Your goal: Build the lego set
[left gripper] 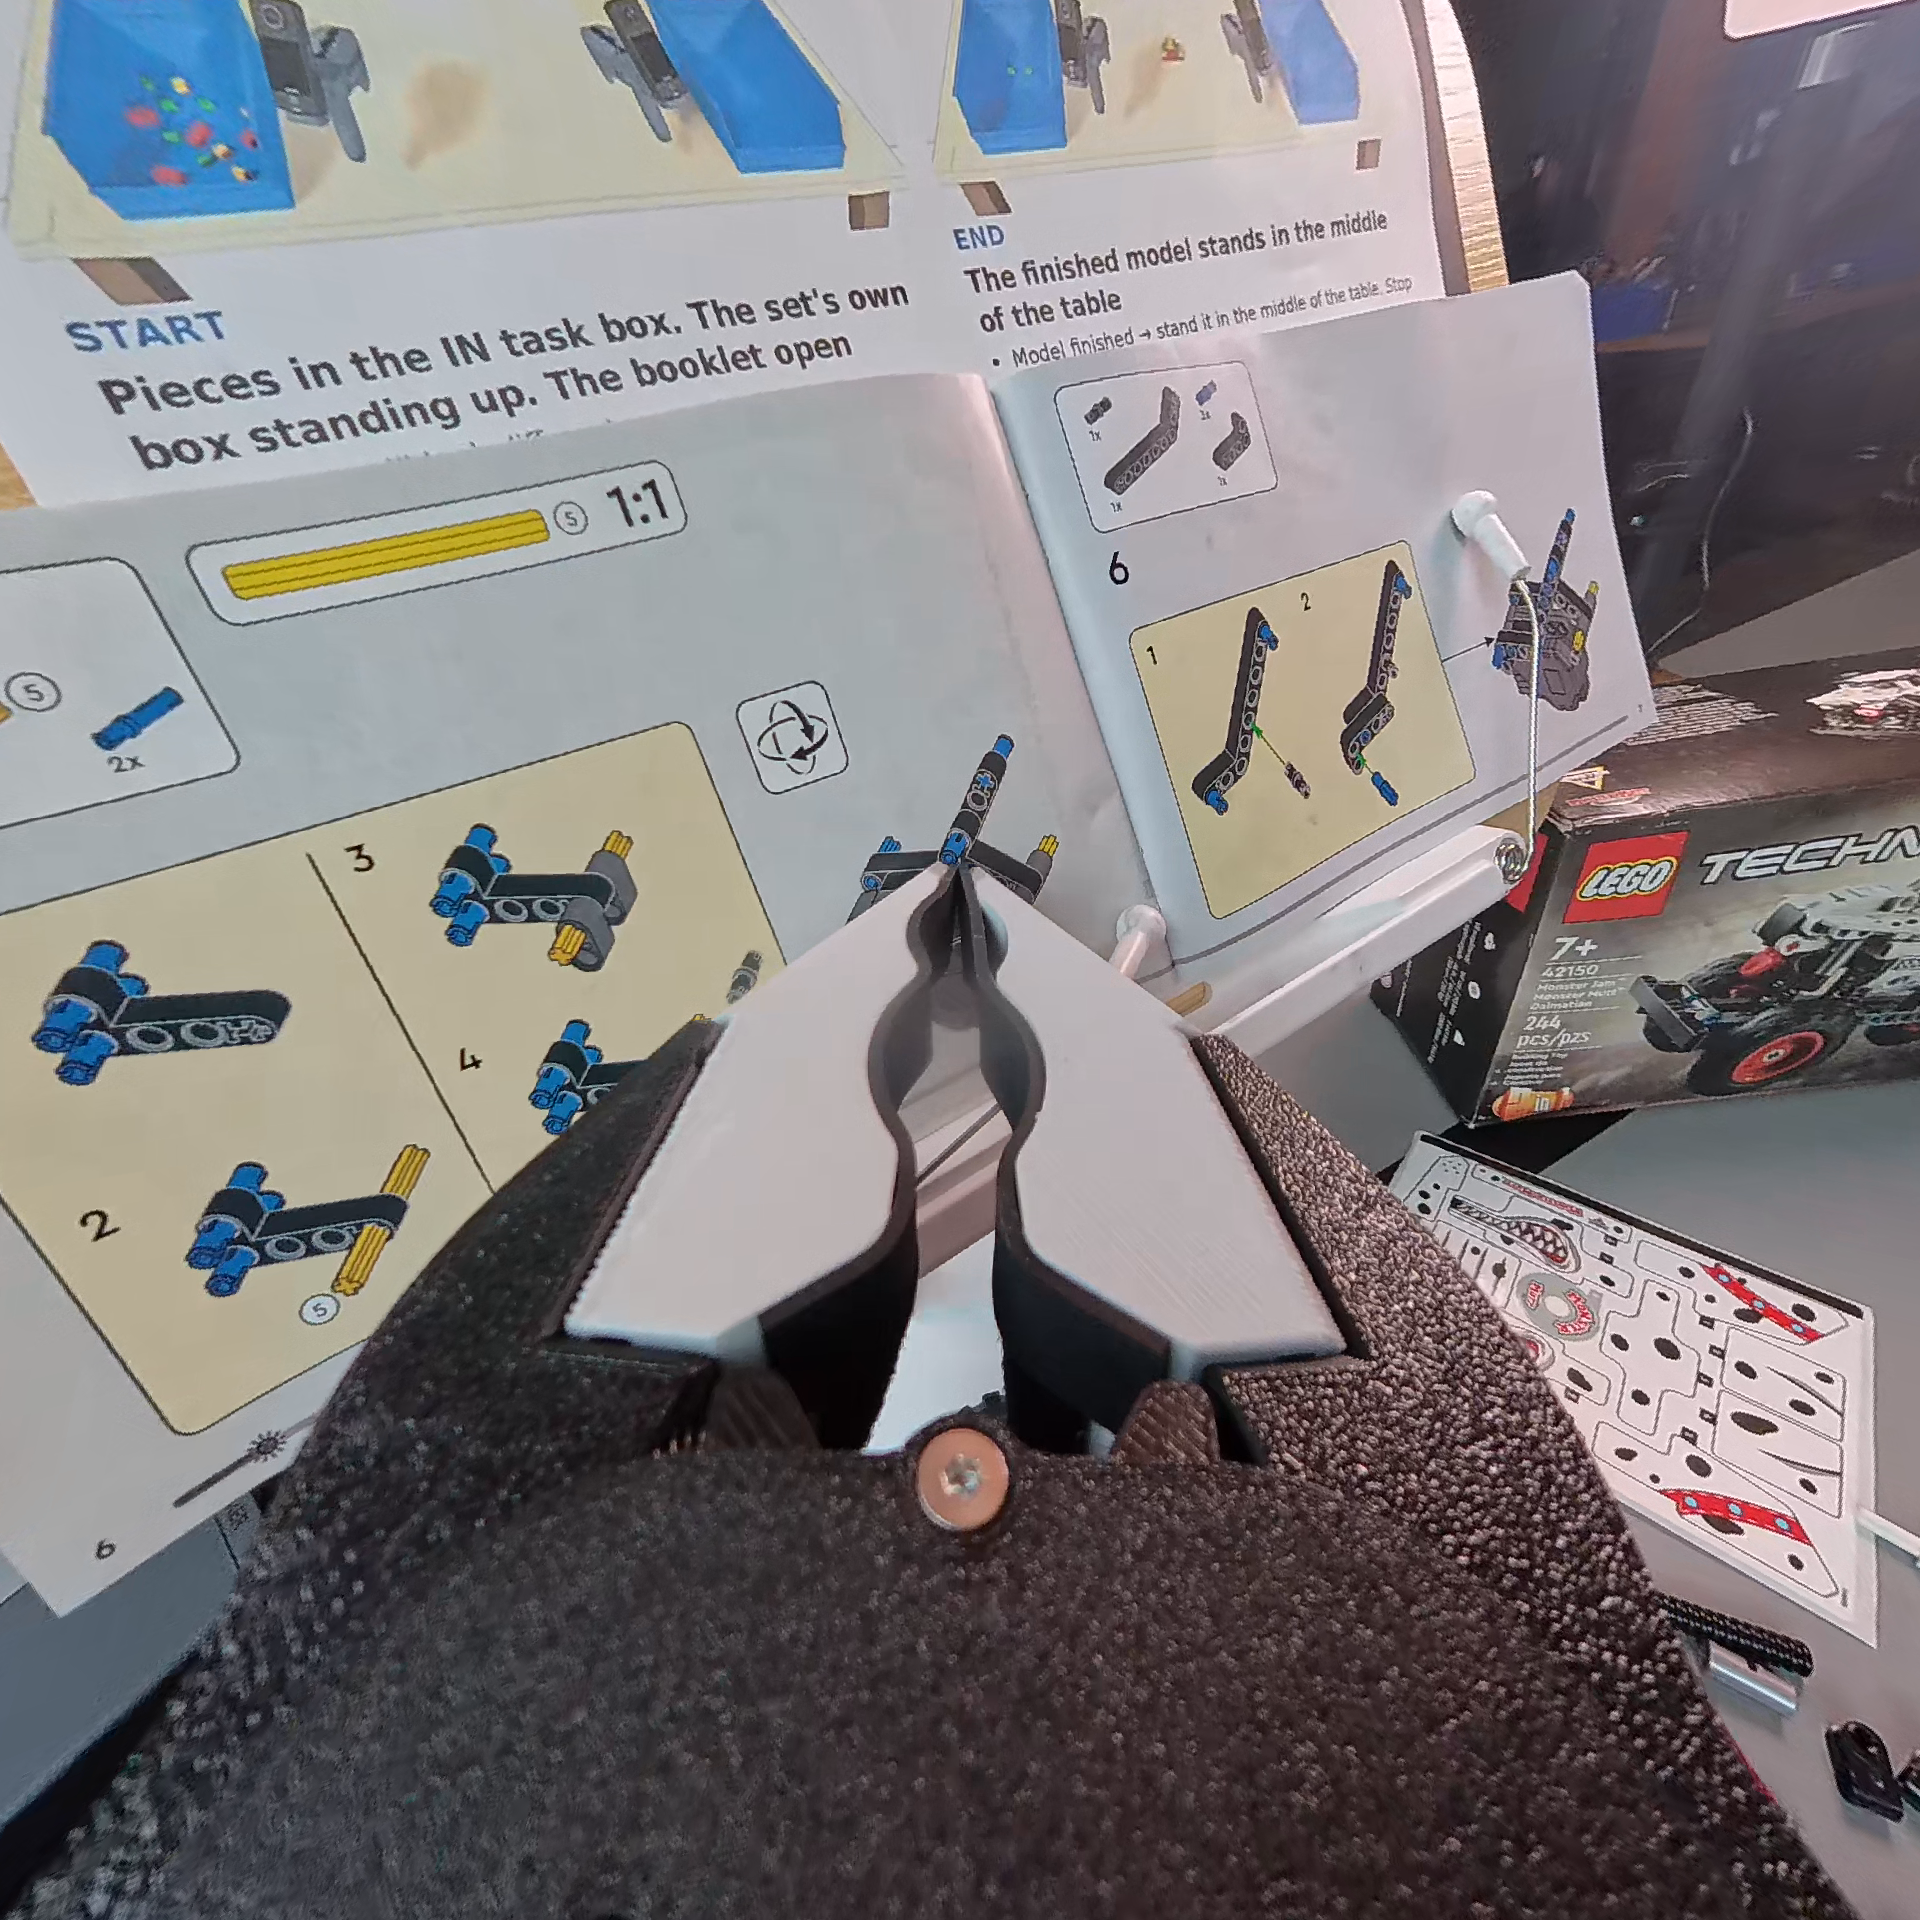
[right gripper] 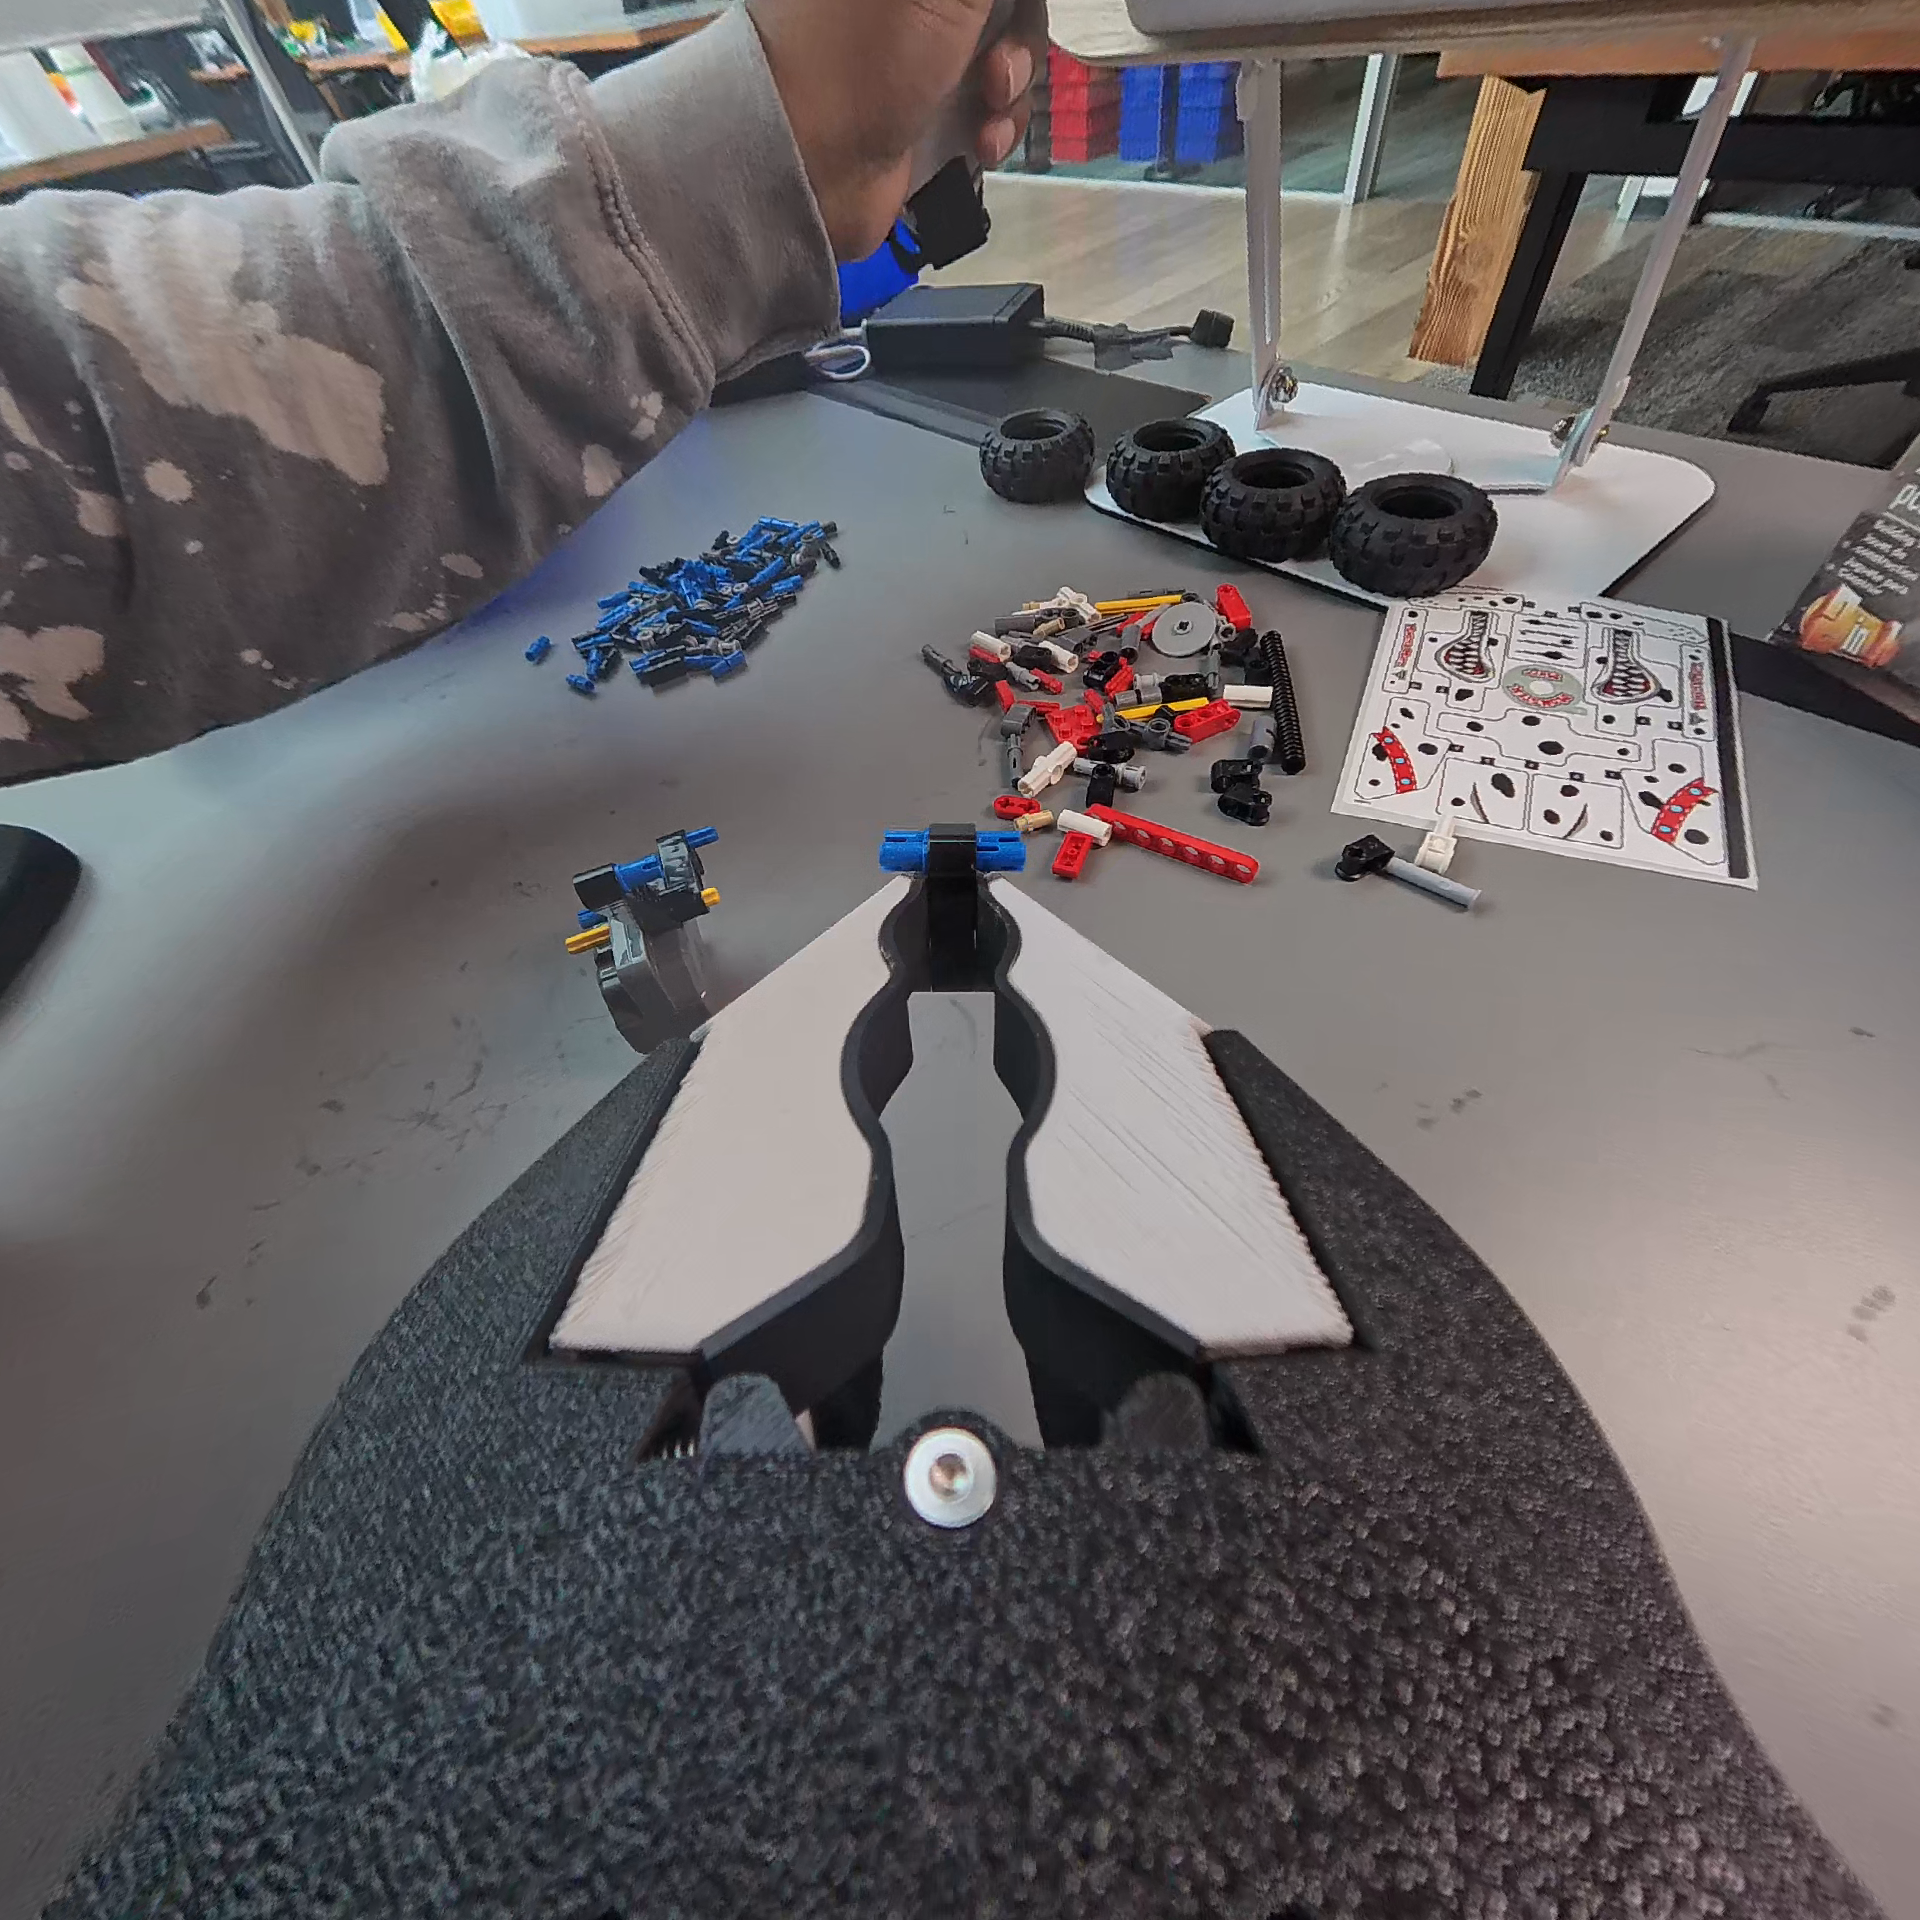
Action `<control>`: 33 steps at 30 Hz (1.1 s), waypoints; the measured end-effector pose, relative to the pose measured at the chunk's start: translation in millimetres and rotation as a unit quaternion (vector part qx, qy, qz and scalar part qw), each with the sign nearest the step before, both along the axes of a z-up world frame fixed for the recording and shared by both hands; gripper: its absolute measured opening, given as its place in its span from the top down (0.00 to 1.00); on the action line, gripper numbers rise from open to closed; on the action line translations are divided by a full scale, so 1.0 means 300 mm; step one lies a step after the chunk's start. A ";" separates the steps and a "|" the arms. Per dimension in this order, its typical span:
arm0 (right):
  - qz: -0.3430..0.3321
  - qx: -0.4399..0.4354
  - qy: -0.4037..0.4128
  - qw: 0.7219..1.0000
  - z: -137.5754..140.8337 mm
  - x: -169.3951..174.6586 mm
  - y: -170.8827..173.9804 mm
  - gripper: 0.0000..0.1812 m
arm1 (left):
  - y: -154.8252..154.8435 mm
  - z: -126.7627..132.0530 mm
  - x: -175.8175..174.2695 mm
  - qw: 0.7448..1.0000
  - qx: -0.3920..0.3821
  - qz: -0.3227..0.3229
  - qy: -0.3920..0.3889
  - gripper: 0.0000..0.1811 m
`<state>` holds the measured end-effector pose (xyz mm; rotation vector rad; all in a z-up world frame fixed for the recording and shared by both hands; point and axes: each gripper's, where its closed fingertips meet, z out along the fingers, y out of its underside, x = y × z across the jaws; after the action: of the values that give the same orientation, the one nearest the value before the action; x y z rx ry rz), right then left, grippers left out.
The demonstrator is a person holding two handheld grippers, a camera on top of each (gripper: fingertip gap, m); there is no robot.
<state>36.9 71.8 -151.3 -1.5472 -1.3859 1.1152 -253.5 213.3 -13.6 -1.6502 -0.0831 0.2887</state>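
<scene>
My right gripper [right gripper: 951, 883] is shut on a short black beam [right gripper: 951, 904] that has a blue pin [right gripper: 951, 849] crosswise through its top, held low over the grey table [right gripper: 1455, 1143]. A small black, grey and blue sub-assembly [right gripper: 649, 920] with a yellow axle stands on the table just left of it. My left gripper [left gripper: 956, 888] is shut, with nothing visibly between its tips. It is raised in front of the open instruction booklet [left gripper: 520, 727] on its stand. In the right wrist view only the hand [right gripper: 894, 94] holding the left gripper shows.
A pile of blue and black pins [right gripper: 696, 613], a mixed parts pile [right gripper: 1132, 696], a red beam [right gripper: 1184, 844], several black tyres [right gripper: 1268, 504], a sticker sheet [right gripper: 1548, 727], the stand's white base [right gripper: 1621, 509] and a grey sleeve [right gripper: 312, 364] are on the table. The set's box [left gripper: 1714, 935] stands right of the booklet. My right fingertips sit around 35 centimeters from my left ones.
</scene>
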 end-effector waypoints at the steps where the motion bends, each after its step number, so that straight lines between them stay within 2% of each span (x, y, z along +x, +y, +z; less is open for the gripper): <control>1: 0.000 0.001 -0.003 1.000 -0.004 0.000 -0.001 0.96 | 0.002 -0.001 0.000 1.000 -0.001 0.000 0.002 1.00; 12: 0.003 0.011 -0.010 1.000 -0.016 -0.001 -0.006 0.96 | -0.016 -0.025 0.004 1.000 -0.003 0.004 0.011 1.00; 33: 0.006 0.007 -0.016 1.000 -0.029 -0.003 -0.009 0.96 | -0.008 -0.013 0.002 1.000 -0.001 0.007 0.020 1.00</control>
<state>35.9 69.2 -160.0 -1.5556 -1.4229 1.0908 -253.0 210.9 -17.6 -1.6449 -0.0653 0.3324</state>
